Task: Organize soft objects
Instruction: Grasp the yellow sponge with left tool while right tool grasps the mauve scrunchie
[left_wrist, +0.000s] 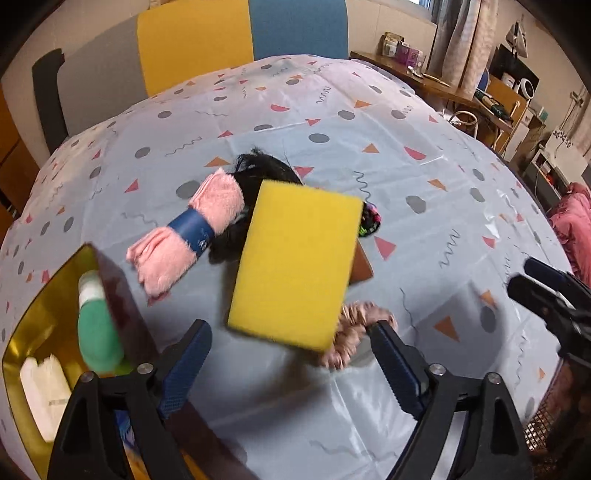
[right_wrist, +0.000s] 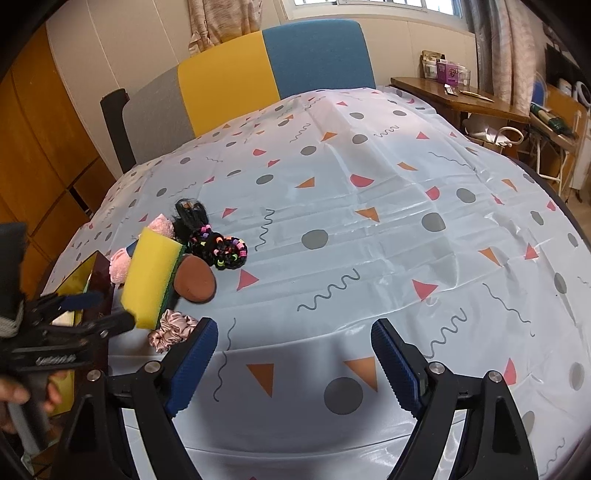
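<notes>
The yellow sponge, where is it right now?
The yellow sponge is off the table in front of the left gripper, above the pink scrunchie, right of the gold box.

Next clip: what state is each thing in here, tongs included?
left tongs: open wide, clamping nothing.
right tongs: open, empty.
yellow sponge: tilted on edge between the left tongs, motion-blurred, ungripped.
pink towel: rolled, banded, lying on the table.
box: open, a green bottle inside.
scrunchie: bunched, lying on the table.
</notes>
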